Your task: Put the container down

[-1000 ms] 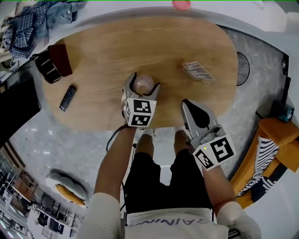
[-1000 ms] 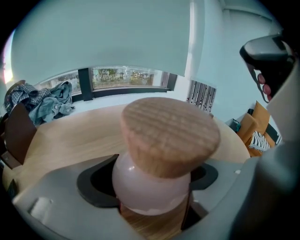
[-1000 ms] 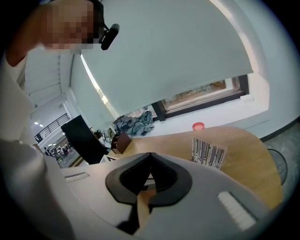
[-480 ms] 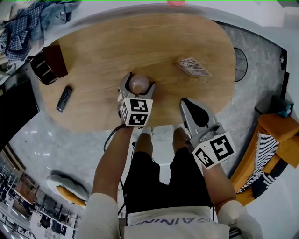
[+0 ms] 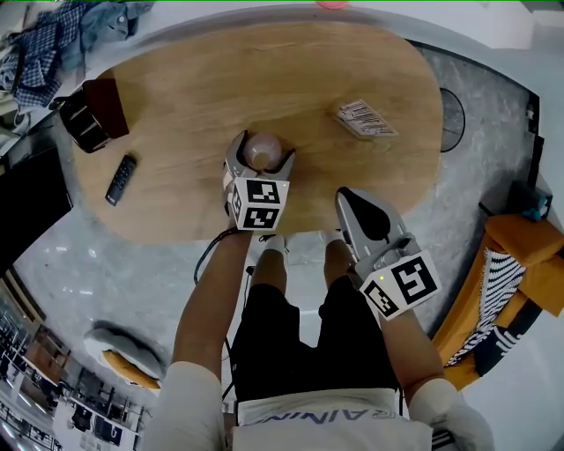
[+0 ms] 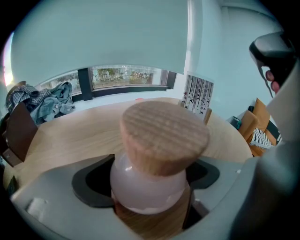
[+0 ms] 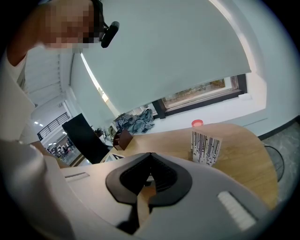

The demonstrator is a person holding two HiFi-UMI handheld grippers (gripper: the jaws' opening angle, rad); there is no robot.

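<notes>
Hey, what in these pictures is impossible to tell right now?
- Base of the container: left gripper view, hidden by the left hand-held gripper; contact with the table unclear.
- Its contents: head view, covered by the wooden lid.
- Print on the striped box: head view, too small.

Living-room setting: oval wooden table (image 5: 264,79), remote (image 5: 120,180), heaped clothes (image 5: 53,35), orange sofa (image 5: 529,255).

Oval wooden table (image 5: 211,97), grey marbled floor (image 5: 79,264)

Container (image 6: 159,154) base hidden behind jaws; pink object (image 5: 333,3) cut by top edge.
</notes>
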